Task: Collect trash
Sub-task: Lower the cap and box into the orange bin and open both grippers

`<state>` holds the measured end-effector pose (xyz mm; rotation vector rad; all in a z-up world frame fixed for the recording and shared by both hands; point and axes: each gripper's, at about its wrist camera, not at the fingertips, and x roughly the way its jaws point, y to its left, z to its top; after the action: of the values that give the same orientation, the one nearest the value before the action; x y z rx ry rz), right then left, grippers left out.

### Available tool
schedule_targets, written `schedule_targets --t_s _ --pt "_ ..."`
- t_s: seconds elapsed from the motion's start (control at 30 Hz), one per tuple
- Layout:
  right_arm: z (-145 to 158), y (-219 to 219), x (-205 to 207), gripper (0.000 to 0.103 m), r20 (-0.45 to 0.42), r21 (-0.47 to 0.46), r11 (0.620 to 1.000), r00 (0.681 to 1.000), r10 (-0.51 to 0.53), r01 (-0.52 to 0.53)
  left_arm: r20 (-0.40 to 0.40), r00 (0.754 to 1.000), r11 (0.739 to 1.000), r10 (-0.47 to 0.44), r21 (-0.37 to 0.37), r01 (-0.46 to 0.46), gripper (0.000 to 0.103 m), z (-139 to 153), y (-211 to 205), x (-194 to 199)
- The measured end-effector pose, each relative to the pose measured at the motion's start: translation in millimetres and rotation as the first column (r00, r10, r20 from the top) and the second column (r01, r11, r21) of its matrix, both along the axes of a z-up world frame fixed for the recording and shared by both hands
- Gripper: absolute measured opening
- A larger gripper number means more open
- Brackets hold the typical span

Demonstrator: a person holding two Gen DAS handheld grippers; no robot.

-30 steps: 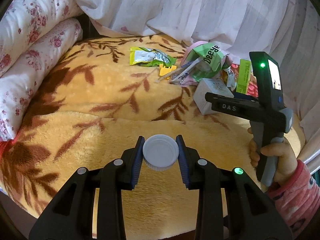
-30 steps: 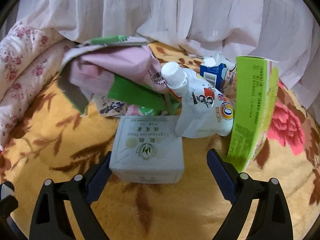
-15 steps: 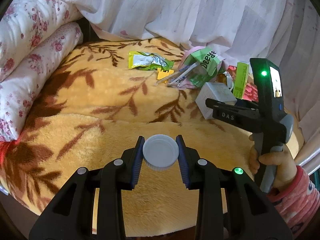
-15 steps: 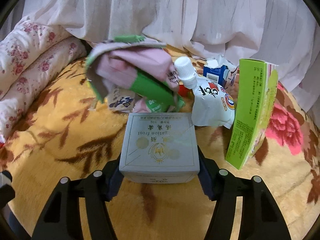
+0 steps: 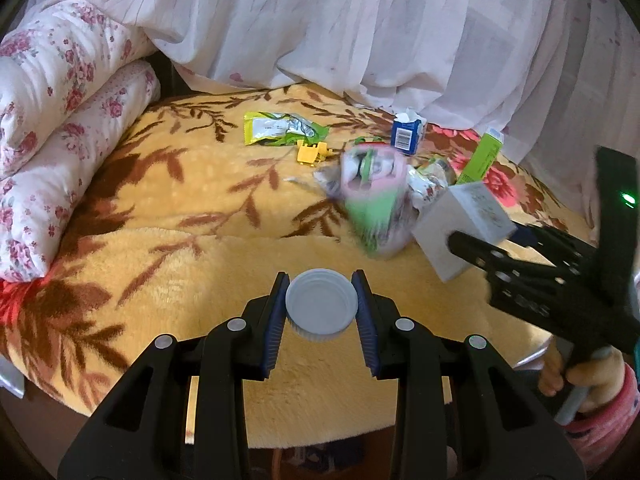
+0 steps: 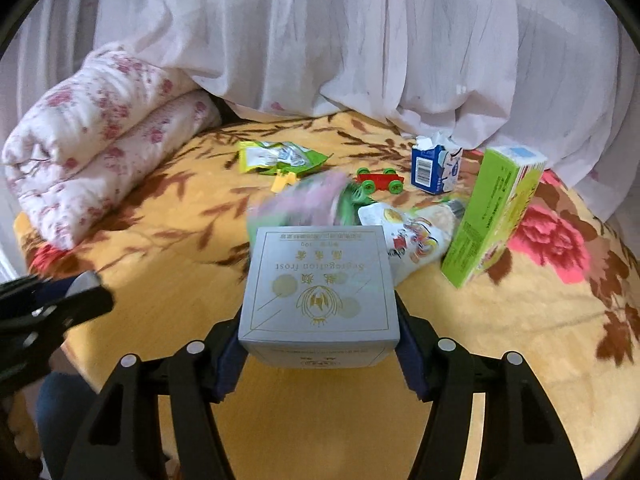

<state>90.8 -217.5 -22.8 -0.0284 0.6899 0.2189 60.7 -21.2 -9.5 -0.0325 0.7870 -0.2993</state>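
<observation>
White curtain fabric (image 5: 360, 32) is draped behind a bed covered by a yellow blanket (image 5: 192, 184) patterned with brown leaves and red flowers. A rolled floral quilt (image 5: 60, 128) is seen lying on the blanket, well apart from the grey box (image 6: 320, 292), on the far left edge. The grey box itself is gripped by its two sides in the right claw (image 6: 320, 344) and held lifted above the blanket; in the left wrist view it (image 5: 460, 228) appears tilted at the tips of the right claw (image 5: 472, 248). Just beyond the box, a pink and green bag (image 5: 372, 204) is blurred, and its exact resting place cannot be told. A green carton (image 6: 496, 212) is stood tilted near the box's right side, with a white spouted pouch (image 6: 412, 236) lying between them. Farther behind the box, a small blue carton (image 6: 436, 168), a green wrapper (image 6: 280, 156) and a red toy car with green wheels (image 6: 378, 180) are spread on the blanket. A white round cap (image 5: 321, 306) is clamped between the pads of the left claw (image 5: 321, 312), near the box's left side.
</observation>
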Motion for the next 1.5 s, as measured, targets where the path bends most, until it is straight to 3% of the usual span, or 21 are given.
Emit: schedule_targets --t_s 0.4,0.83,1.1,1.3,1.5 --pt "9.2 -1.2 -87.0 0.063 0.033 0.013 0.997 0.997 0.070 -0.071 -0.027 0.997 0.997 -0.070 0.028 0.071 0.032 -14.7 -3.7 -47.7" --pt "-27.6 10.4 -153.0 0.063 -0.076 -0.017 0.988 0.985 0.154 -0.155 -0.174 0.970 0.980 -0.168 0.078 0.184 0.032 -66.6 -3.4 -103.4" --pt "-82.1 21.8 -164.5 0.063 -0.242 -0.027 0.980 0.952 0.185 -0.197 -0.338 0.918 0.958 -0.208 0.120 0.261 0.032 -120.5 -7.8 -121.1" --pt "-124.6 25.3 -155.1 0.063 -0.367 0.010 0.985 0.915 0.164 -0.173 -0.449 0.872 0.957 -0.194 0.108 0.268 0.032 -158.4 -6.4 -117.6" --pt "-147.5 28.0 -142.3 0.063 -0.431 -0.002 0.988 0.891 0.140 -0.156 -0.541 0.825 0.964 -0.162 0.092 0.250 0.032 -189.5 -6.2 -111.0"
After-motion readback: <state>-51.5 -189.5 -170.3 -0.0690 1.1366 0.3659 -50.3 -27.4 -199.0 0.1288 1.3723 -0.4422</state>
